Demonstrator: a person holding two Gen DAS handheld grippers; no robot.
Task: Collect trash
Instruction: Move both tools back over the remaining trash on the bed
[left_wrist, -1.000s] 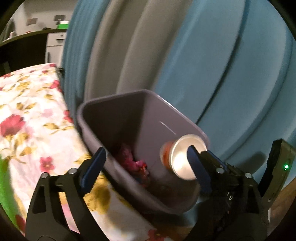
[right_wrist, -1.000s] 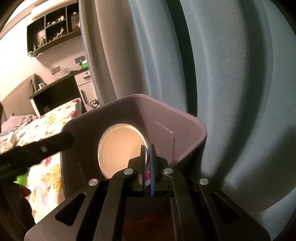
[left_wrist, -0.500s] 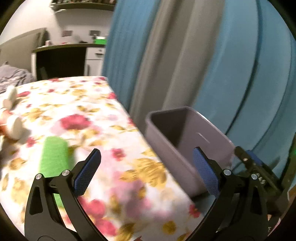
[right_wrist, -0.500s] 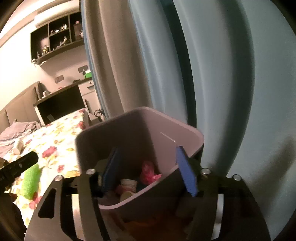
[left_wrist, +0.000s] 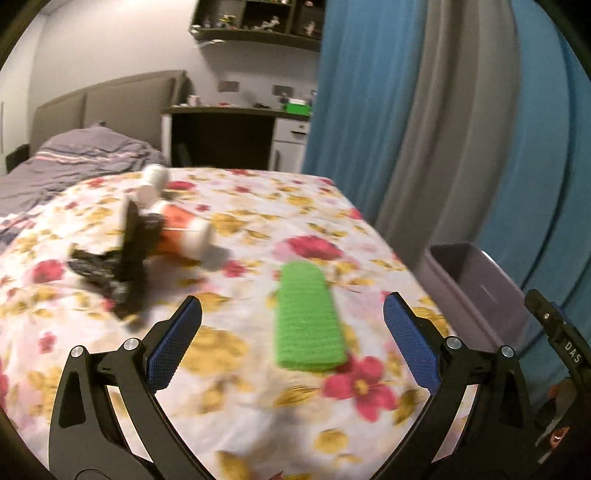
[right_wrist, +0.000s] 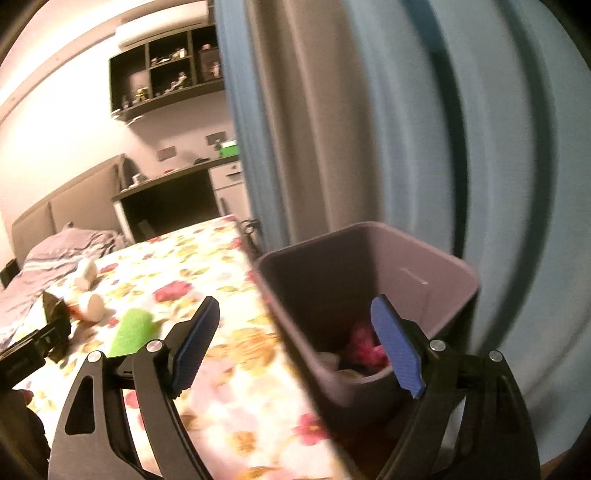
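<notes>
1. Trash on the floral bedspread (left_wrist: 258, 406): an orange-and-white cup (left_wrist: 184, 232) lies on its side, touching a crumpled black wrapper (left_wrist: 110, 273) on its left.
2. 2 more small white cups (left_wrist: 151, 182) lie just behind the orange one, toward the pillow end; blurred, so no detail.
3. Green cloth (left_wrist: 306, 317) lies flat on the bedspread, near the edge that faces the bin, apart from the cup pile.
4. Your left gripper (left_wrist: 291, 339) hangs over the bedspread with jaws spread wide, nothing between the blue pads (left_wrist: 173, 343); the green cloth shows in the gap but lies on the bed beyond them.
5. Your right gripper (right_wrist: 299, 343) sits at the purple bin (right_wrist: 443, 266), its jaws have just been opening and stand spread, nothing between them.
6. Purple bin stands on the floor beside the bed, against the blue-and-grey curtain (right_wrist: 424, 129).
7. Inside the bin you see pink crumpled trash (right_wrist: 364, 343) and pale pieces at the bottom; cannot tell what those are.
8. Left gripper's body shows at the left edge of the right wrist view, over the bed.
</notes>
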